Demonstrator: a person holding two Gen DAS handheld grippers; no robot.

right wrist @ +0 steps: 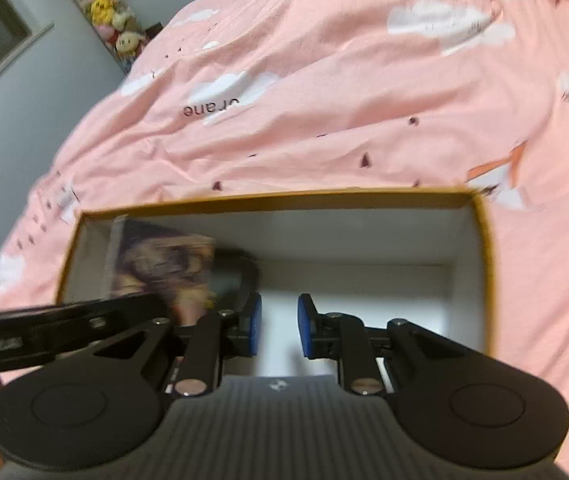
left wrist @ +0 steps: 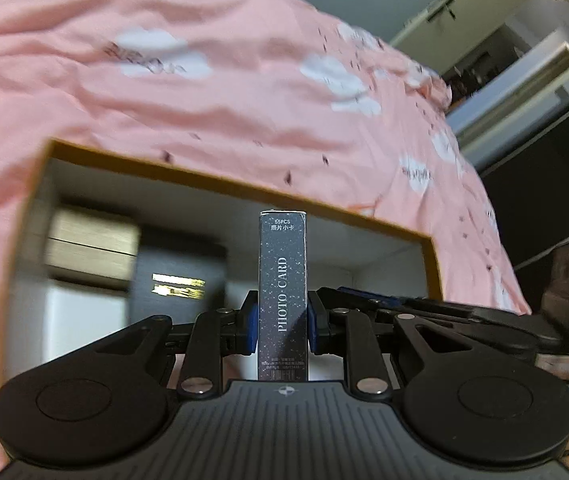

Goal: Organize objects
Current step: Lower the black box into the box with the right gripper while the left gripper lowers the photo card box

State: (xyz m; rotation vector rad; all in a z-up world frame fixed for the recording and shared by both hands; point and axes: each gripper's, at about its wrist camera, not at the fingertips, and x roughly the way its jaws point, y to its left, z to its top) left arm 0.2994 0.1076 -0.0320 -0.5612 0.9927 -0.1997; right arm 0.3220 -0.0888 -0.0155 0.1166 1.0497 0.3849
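Note:
My left gripper [left wrist: 283, 322] is shut on a tall dark photo card box [left wrist: 283, 280] marked "PHOTO CARD", held upright above an open cardboard box [left wrist: 244, 188] with white inner walls. Inside that box at the left lie a blurred tan box [left wrist: 90, 250] and a dark box with gold print [left wrist: 178, 276]. My right gripper [right wrist: 278, 330] is open and empty over the same cardboard box [right wrist: 284, 200]. In the right wrist view a picture-covered box [right wrist: 160, 268] stands at the box's left end, with the left gripper's black body [right wrist: 56, 332] crossing in front of it.
The cardboard box rests on a bed with a pink cloud-print cover [left wrist: 224, 92]. Plush toys [right wrist: 112, 16] stack by the grey wall at the far left. A doorway and dark furniture [left wrist: 544, 184] lie past the bed's right edge.

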